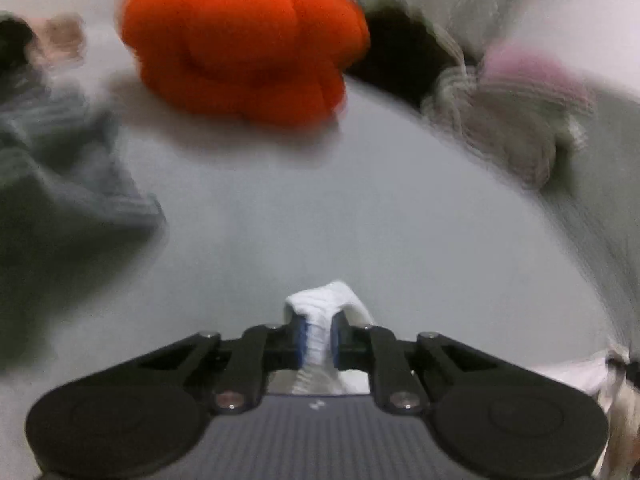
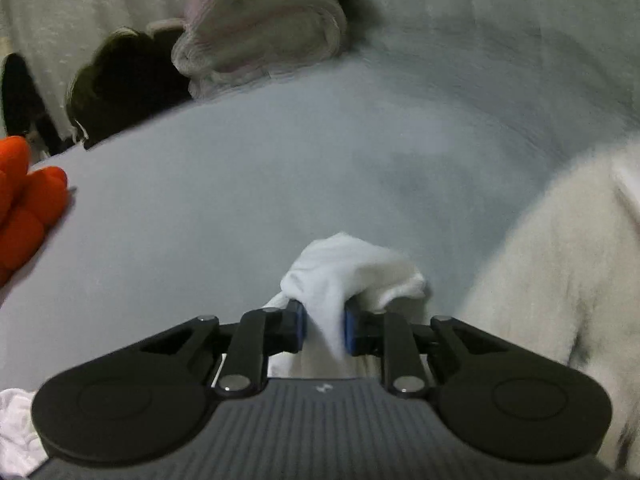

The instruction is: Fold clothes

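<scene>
White garment [image 1: 320, 320], seen from the left wrist, is pinched in the left gripper [image 1: 319, 338], jaws closed on a bunched fold above the grey bed surface [image 1: 360, 220]; an orange plush cushion [image 1: 240, 48] sits toward its far edge, dark clothes [image 1: 60, 184] at the left edge. Blur suggests motion, so keep the pull steady.

From the right wrist, the right gripper [image 2: 325, 330] likewise clamps the white cloth, a fluffy cream item [image 2: 560, 272] just beside it. Judged best: hold both grips level and taut, and lay the cloth on bare surface, clear of the neighbours.

Home bedroom, pale grey bedsheet [image 1: 320, 220], orange plush cushion [image 1: 240, 44], scattered clothes [image 1: 516, 120]
</scene>
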The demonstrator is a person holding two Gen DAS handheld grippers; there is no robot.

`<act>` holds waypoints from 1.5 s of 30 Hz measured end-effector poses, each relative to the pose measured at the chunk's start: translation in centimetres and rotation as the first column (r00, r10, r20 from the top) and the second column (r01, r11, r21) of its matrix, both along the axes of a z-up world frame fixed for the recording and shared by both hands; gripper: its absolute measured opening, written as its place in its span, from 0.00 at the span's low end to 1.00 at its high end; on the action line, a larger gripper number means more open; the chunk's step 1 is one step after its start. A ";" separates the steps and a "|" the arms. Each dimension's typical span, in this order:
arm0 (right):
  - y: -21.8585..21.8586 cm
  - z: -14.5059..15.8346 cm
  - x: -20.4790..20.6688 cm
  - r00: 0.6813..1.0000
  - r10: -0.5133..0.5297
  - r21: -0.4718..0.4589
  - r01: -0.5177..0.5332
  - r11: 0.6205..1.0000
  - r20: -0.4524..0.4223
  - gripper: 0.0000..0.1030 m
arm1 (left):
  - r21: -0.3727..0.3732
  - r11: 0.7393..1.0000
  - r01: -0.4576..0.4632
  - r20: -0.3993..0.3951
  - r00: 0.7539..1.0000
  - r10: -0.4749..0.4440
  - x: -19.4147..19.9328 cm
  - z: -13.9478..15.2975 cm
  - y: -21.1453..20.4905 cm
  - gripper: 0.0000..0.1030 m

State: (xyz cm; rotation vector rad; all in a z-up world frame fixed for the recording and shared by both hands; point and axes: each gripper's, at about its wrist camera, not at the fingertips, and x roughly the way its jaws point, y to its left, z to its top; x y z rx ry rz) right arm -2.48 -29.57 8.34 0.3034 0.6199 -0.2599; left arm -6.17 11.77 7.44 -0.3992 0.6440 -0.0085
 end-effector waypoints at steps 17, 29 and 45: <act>1.7 2.3 15.1 0.996 0.022 -0.044 -0.018 0.999 0.086 0.21 | 0.135 0.984 -0.115 0.022 0.993 0.113 15.6 0.7 1.6 0.18; -3.1 -0.7 10.6 0.989 -0.149 -0.004 0.149 0.989 -0.005 0.31 | 0.041 0.983 -0.181 -0.057 0.982 0.183 11.9 -0.6 4.1 0.44; -6.4 -4.8 8.6 0.965 -0.258 0.357 0.257 0.898 -0.045 0.44 | -0.172 0.951 -0.255 -0.192 0.956 0.222 3.5 -4.4 3.5 0.46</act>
